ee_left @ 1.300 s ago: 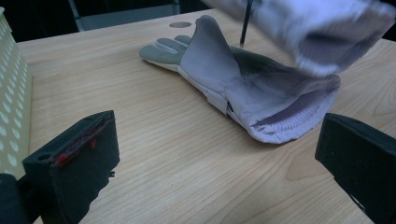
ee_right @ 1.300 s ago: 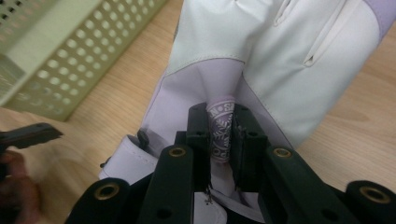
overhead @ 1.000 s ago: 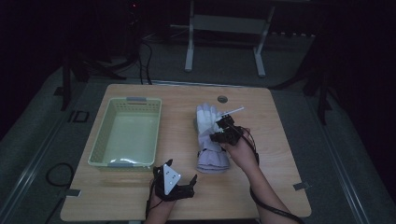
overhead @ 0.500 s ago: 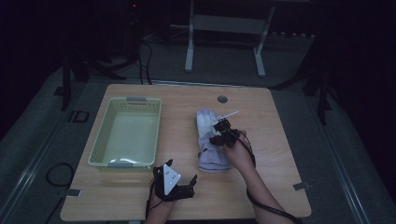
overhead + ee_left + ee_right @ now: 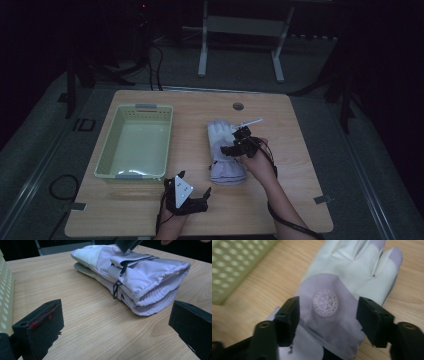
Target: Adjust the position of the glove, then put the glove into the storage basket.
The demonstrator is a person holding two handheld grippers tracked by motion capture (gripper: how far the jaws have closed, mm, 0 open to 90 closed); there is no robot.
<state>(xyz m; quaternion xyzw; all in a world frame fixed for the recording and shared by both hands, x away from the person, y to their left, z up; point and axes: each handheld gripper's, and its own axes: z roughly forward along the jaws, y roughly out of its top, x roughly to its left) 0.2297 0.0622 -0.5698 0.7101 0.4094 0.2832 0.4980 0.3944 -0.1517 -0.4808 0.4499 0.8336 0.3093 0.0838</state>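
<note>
A pair of lilac and white winter gloves (image 5: 222, 157) lies stacked in the middle of the table, cuffs toward the near edge. My right gripper (image 5: 232, 147) hovers just over the top glove (image 5: 342, 270), open, its jaws on either side of the round snowflake badge (image 5: 324, 302). In its own view the right gripper (image 5: 329, 317) has nothing between the pads. My left gripper (image 5: 192, 183) rests near the front edge, open, facing the gloves' cuff end (image 5: 155, 285). Its jaws (image 5: 115, 327) stand wide apart and hold nothing.
A pale green perforated basket (image 5: 112, 150) stands at the left of the table; its wall (image 5: 5, 297) is close to the left gripper's side. A thin white stick (image 5: 250, 122) lies beyond the gloves. A round grommet (image 5: 238, 106) sits near the far edge.
My right gripper has shifted a little left and nearer, down over the back of the top glove. The left gripper and the gloves have stayed put.
</note>
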